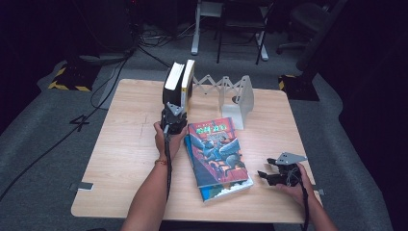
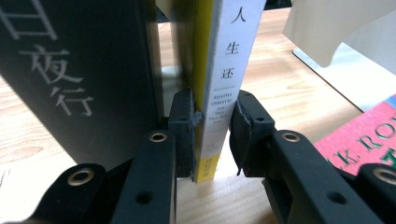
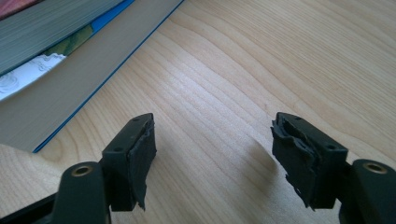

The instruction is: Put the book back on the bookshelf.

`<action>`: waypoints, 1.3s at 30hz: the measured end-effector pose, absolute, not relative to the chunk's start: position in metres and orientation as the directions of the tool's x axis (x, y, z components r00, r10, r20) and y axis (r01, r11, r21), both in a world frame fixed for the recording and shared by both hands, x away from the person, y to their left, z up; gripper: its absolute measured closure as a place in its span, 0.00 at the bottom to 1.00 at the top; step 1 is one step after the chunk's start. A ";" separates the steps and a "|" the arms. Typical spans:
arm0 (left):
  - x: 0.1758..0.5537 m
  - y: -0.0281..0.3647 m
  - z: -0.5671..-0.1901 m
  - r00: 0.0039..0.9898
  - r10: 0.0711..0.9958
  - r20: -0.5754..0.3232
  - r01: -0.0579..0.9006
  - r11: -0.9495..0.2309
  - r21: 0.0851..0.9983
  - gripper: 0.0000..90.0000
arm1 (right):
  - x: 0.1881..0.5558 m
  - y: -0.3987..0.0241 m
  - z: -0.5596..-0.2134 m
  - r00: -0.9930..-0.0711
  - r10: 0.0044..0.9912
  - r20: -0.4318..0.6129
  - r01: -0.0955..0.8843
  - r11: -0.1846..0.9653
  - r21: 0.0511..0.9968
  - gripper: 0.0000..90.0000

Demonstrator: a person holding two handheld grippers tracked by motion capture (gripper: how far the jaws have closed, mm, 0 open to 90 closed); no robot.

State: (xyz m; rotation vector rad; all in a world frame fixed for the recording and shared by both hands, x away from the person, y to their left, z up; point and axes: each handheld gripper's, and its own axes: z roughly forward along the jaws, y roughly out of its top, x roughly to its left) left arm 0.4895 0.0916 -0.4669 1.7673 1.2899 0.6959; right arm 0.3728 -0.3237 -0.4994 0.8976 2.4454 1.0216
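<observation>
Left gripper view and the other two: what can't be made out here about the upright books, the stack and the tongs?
- White-spined book: top cut off by the left gripper view's upper edge; whether the left tongs press it is unclear, a gap shows at the right pad.
- Black book: cut off by the left edge.
- Stacked books: lower cover hidden by the upper one, high view.
- Right tongs: small and dark in the high view.

Book count on my table [image 1: 125, 159]

I count two upright books [image 1: 179, 83] beside one white bookend [image 1: 239, 98], and two stacked flat books [image 1: 217, 154] before it.
</observation>
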 end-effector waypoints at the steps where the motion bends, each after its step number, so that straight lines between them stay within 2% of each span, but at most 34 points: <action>1: 0.488 0.093 -0.466 0.334 0.942 -0.016 0.487 -0.159 0.859 0.80 | 0.373 -0.324 -0.499 -0.742 0.667 -0.066 0.421 0.541 0.728 0.34; 8: 0.477 0.102 -0.464 0.395 0.918 0.026 0.474 -0.228 0.850 0.79 | 0.372 -0.323 -0.499 -0.742 0.666 -0.076 0.416 0.546 0.727 0.35; 11: 0.468 0.106 -0.465 0.432 0.898 0.081 0.457 -0.296 0.839 0.76 | 0.372 -0.322 -0.499 -0.741 0.667 -0.078 0.417 0.548 0.726 0.35; 25: 0.442 0.120 -0.464 0.532 0.840 0.105 0.436 -0.378 0.817 0.69 | 0.373 -0.322 -0.499 -0.739 0.669 -0.077 0.420 0.548 0.724 0.35; 39: 0.404 0.133 -0.465 0.644 0.750 0.154 0.374 -0.484 0.791 0.66 | 0.371 -0.319 -0.496 -0.737 0.671 -0.081 0.424 0.553 0.718 0.36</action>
